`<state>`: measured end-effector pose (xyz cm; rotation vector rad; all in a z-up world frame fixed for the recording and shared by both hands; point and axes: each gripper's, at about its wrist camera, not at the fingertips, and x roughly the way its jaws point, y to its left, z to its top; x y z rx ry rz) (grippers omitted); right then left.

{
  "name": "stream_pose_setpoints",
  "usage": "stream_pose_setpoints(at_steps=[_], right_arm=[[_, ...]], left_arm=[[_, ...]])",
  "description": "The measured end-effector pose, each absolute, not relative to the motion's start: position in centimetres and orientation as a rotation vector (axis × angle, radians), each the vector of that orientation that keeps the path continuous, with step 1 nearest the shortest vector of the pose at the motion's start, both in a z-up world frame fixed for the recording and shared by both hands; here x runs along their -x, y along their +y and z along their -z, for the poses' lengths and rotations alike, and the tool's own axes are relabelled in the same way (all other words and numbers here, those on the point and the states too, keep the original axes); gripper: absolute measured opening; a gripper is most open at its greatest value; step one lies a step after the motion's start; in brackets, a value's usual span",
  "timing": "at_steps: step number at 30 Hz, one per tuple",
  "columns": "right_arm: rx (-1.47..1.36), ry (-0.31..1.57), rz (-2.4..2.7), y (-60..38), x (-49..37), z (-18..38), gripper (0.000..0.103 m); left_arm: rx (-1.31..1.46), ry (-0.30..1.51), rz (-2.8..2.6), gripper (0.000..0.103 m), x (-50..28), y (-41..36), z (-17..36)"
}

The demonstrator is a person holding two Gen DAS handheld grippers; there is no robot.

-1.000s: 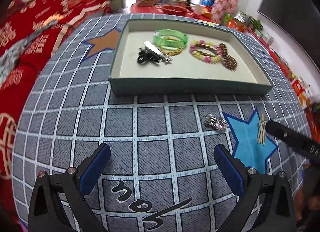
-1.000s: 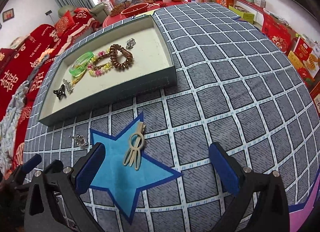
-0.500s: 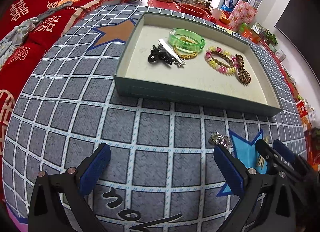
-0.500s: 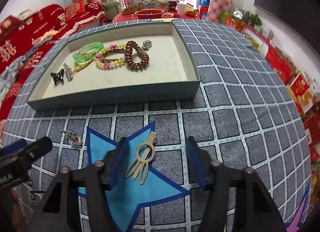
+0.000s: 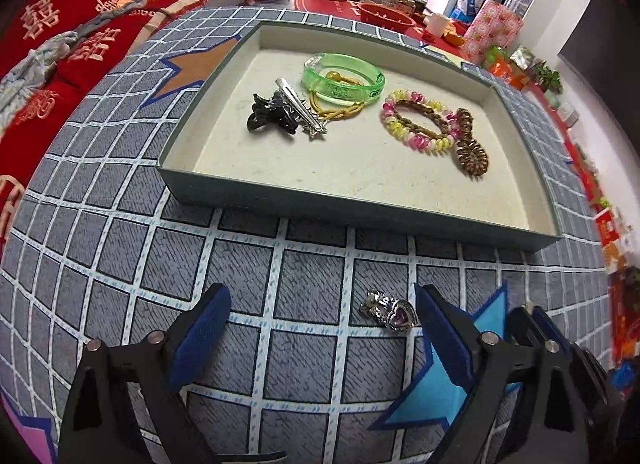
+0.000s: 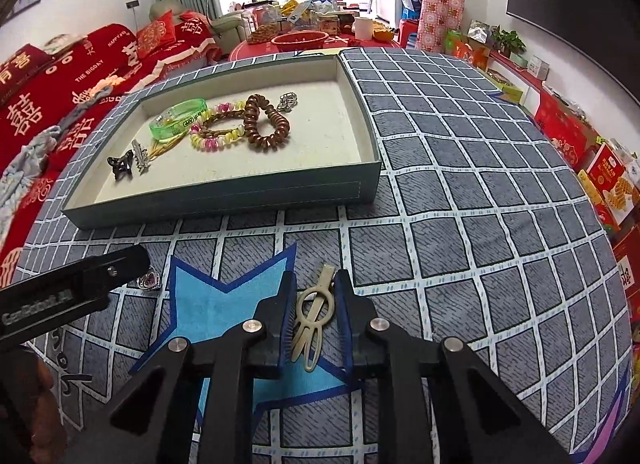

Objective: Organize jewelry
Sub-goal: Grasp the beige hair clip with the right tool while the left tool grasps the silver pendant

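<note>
Two items outside the tray: a beige hair clip and a heart pendant are seen on the cloth-covered desk, both low in the frames.
Right hand-held gripper: its fingers are drawn in close on either side of the hair clip; whether the pads actually press it cannot be told.
Clip axis: the long axis is seen running along the fingers, from lower centre up toward the tray, so the narrow width is presented across the closing direction.
Left hand-held gripper: held wide apart with nothing between the pads; the pendant is seen just inside its right finger, off centre.
Nearer gripper: the clip is bracketed by the right one; the pendant is nearest the left one.
Tray contents: a green bangle, a beaded bracelet, a brown coil tie and a black claw clip are gathered in the upper centre.
Step judged: the clip grasp is being completed; transfer to the tray is not yet done.
</note>
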<state>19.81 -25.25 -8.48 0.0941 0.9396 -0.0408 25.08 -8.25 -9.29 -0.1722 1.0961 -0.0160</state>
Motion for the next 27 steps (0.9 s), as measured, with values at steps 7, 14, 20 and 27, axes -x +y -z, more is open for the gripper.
stream_pose_setpoints(at_steps=[7, 14, 20, 27], right_arm=[[-0.112, 0.927, 0.034, -25.6, -19.6, 8.5, 0.021], [-0.112, 0.927, 0.034, -25.6, -19.5, 8.5, 0.021], [-0.115, 0.927, 0.034, -25.6, -19.5, 8.5, 0.021], [-0.111, 0.925, 0.034, -25.6, -19.5, 8.5, 0.021]], left_arm=[[0.104, 1.067, 0.003, 0.077, -24.7, -9.0, 9.1], [0.041, 1.036, 0.125, 0.042, -23.7, -9.8, 8.7], [0.036, 1.020, 0.234, 0.019, -22.7, -9.4, 8.4], [0.061, 1.020, 0.288, 0.019, -22.2, -8.0, 8.2]])
